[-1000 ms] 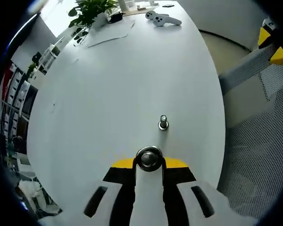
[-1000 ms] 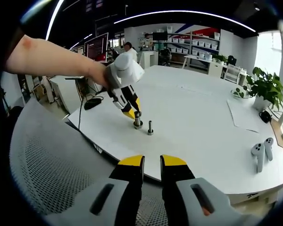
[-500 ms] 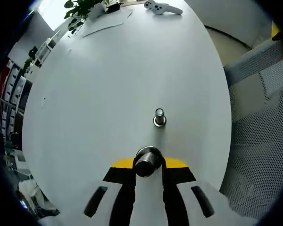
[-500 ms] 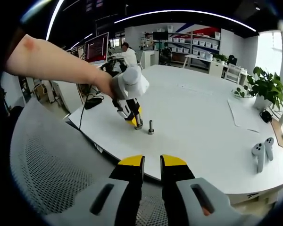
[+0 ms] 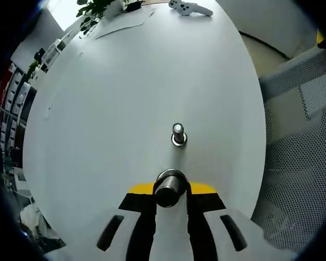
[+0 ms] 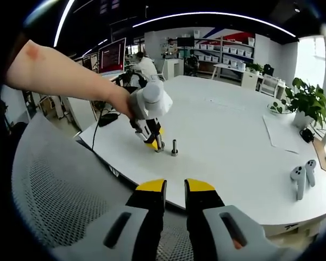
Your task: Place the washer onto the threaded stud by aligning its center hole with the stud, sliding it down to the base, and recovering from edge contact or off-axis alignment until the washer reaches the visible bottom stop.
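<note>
Left gripper point(image 5: 170, 187) has its jaws clamped on a round metal part point(image 5: 170, 186): dark bore, bright ring around it, seen end-on from the left gripper view. Likely the washer, though it looks thick enough to be a nut or sleeve; can't confirm.

Change over the last second: in the left gripper view the threaded stud point(image 5: 177, 134) has slid from slightly right of the held part toward straight ahead of it, and the view has tipped more top-down onto the counter point(image 5: 125, 98). In the right gripper view the left gripper point(image 6: 156, 143) has dropped from above the counter to just beside the stud point(image 6: 174, 147), tips low near the surface.

Meaning: this is the approach/align phase. The part is still in the jaws, beside the stud, not over it and not threaded on. Whether it already touches the counter can't be told.

Right gripper point(image 6: 175, 187) hangs back off the counter edge above a mesh chair point(image 6: 60, 201), jaws nearly together with a narrow gap, holding nothing.

Judgement: the bore still needs to go above the stud top and be squared to its axis before lowering. Coming in from the side at this height risks edge contact on the threads.
</note>
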A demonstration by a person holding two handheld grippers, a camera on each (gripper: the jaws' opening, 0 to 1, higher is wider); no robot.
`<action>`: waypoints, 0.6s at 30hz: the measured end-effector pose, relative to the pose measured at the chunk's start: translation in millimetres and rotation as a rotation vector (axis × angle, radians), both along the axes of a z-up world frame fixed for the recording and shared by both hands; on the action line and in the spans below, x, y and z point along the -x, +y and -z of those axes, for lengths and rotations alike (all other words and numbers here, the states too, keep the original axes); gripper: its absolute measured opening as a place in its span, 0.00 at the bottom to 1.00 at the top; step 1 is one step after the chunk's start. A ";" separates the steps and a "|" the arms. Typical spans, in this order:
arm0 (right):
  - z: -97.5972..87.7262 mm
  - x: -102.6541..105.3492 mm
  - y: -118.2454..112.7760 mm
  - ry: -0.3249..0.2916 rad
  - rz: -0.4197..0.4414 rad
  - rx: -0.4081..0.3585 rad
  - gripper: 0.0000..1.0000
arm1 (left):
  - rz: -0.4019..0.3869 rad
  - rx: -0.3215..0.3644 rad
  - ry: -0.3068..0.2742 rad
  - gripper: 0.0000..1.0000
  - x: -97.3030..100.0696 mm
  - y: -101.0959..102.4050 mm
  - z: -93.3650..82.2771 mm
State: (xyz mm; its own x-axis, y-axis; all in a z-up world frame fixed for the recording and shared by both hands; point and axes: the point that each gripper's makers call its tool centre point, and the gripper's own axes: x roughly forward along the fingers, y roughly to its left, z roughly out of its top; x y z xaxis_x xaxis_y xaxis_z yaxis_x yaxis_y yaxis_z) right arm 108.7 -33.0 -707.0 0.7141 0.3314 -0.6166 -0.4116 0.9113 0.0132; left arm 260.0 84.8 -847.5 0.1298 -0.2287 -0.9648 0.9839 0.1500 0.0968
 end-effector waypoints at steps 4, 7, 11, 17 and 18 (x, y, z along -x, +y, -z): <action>0.0 0.0 -0.3 0.000 0.002 0.000 0.17 | -0.006 0.005 -0.010 0.19 1.4 -3.3 -0.2; 0.4 0.3 0.1 0.002 0.000 0.000 0.17 | -0.015 0.022 -0.013 0.19 1.3 -8.1 -0.3; 0.6 0.3 0.2 0.004 -0.001 0.000 0.17 | -0.016 0.040 -0.038 0.19 -0.3 -14.7 0.1; 1.2 0.8 -0.2 0.007 0.001 0.001 0.17 | -0.029 0.067 -0.071 0.20 -1.7 -11.3 -0.4; 1.4 1.1 -0.1 0.009 -0.001 0.003 0.17 | -0.045 0.072 -0.072 0.21 -1.8 -10.3 -1.6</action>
State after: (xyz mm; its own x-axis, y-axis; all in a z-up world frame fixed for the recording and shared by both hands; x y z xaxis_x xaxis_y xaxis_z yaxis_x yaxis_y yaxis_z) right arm 107.6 -33.1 -708.4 0.7083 0.3304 -0.6238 -0.4123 0.9109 0.0143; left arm 261.9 74.6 -845.9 0.2093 -0.2896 -0.9340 0.9671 0.2025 0.1540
